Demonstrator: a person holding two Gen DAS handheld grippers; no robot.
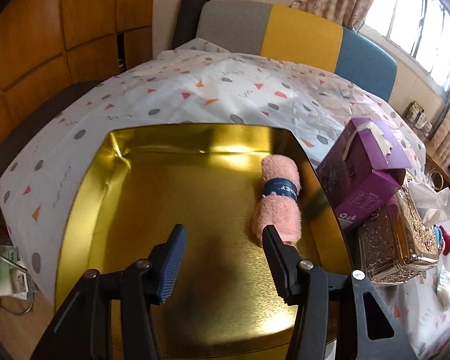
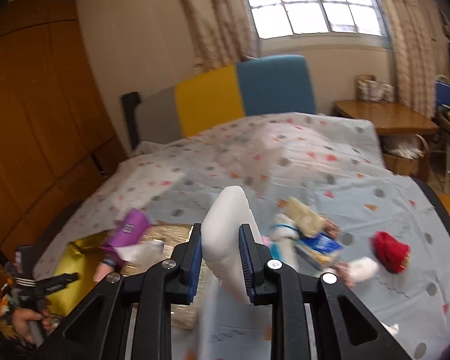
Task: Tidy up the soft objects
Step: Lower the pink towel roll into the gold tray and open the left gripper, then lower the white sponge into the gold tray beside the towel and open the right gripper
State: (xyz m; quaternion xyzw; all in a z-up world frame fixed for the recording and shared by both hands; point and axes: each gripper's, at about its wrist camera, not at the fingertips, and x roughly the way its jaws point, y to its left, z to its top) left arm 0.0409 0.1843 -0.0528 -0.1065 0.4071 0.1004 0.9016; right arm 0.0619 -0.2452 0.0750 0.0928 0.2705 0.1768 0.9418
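L gripper (image 1: 223, 237) hangs over the gold tin (image 1: 153, 186), jaws spread w/ nothing between them; the pads touch nothing. Pink rolled towel (image 1: 280, 198) (blue paper band round its middle) lies inside the tin at about 3 o'clock, along the R wall, its near end just past the R finger tip. Rest of the tin floor is bare gold. Tin sits on a patterned tablecloth (image 1: 195, 90). At 3 o'clock, just outside the tin, a purple carton (image 1: 363, 177) w/ torn flap, and nearer the camera an ornate gold tissue box (image 1: 402, 240)

R gripper (image 2: 219, 258) is pinching a white soft item (image 2: 231, 240), pads pressed into both its sides, item upright, top poking up toward 12 o'clock; it looks clear of the cloth (view is motion-blurred). On the cloth past it: red plush piece (image 2: 390, 250) at 3 o'clock, blue-and-yellow packet (image 2: 321, 247) between the two, white fluffy piece (image 2: 363, 267) just beside the red one. At 9 o'clock the tin and purple carton show again; at 8 o'clock a hand (image 2: 24, 321) holds the other gripper's handle
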